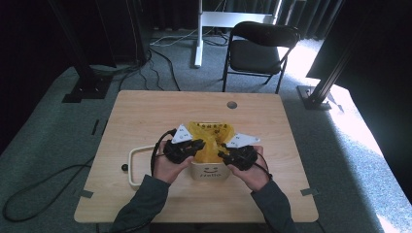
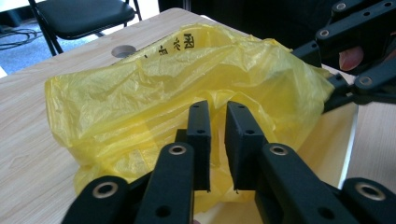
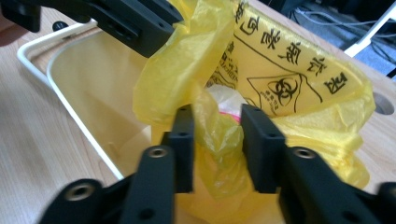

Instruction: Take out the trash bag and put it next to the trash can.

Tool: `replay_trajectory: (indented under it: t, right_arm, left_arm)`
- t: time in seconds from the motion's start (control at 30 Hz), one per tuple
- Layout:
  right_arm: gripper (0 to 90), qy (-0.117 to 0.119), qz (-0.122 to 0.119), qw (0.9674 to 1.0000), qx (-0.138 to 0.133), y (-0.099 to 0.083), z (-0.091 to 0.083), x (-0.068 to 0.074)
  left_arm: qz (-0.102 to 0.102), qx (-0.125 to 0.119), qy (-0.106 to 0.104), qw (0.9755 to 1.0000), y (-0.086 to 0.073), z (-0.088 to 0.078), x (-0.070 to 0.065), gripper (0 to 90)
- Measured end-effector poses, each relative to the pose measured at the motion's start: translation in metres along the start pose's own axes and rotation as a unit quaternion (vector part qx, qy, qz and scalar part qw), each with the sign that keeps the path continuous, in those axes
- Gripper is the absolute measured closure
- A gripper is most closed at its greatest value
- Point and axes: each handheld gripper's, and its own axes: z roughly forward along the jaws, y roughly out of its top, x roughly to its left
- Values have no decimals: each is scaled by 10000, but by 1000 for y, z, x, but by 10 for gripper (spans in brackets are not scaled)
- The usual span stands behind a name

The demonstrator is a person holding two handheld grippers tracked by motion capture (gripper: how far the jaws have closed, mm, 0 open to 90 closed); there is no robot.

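A yellow plastic bag (image 1: 209, 141) with black print and a biohazard sign (image 3: 280, 86) stands in a small cream bin (image 1: 210, 172) with a smiley face, at the table's near middle. My left gripper (image 1: 197, 144) is at the bag's left edge. In the left gripper view its jaws (image 2: 218, 112) stand a narrow gap apart in front of the yellow film (image 2: 140, 107), not pressing it. My right gripper (image 1: 222, 154) is at the bag's right edge. Its jaws (image 3: 217, 114) close on a bunched fold of the bag (image 3: 219, 135). Something white and pink (image 3: 224, 100) lies inside the bag.
A cream loop-shaped frame (image 1: 133, 167) lies left of the bin, with a small black knob (image 1: 124, 167) beside it. The wooden table (image 1: 145, 116) has a round hole (image 1: 231, 104) at its far edge. A black folding chair (image 1: 260, 46) stands beyond the table.
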Motion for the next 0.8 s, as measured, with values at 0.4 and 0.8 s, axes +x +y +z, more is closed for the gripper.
replay_trajectory:
  t: [0.4,0.8]
  right_arm:
    - [867,-28,136,9998,-170,-1,-4,-5]
    - [867,-44,127,9997,-215,1,-5,-4]
  left_arm:
    - [-3,7,48,10000,-4,-14,-4,670]
    - [-130,-6,-65,9999,-19,-36,-8,574]
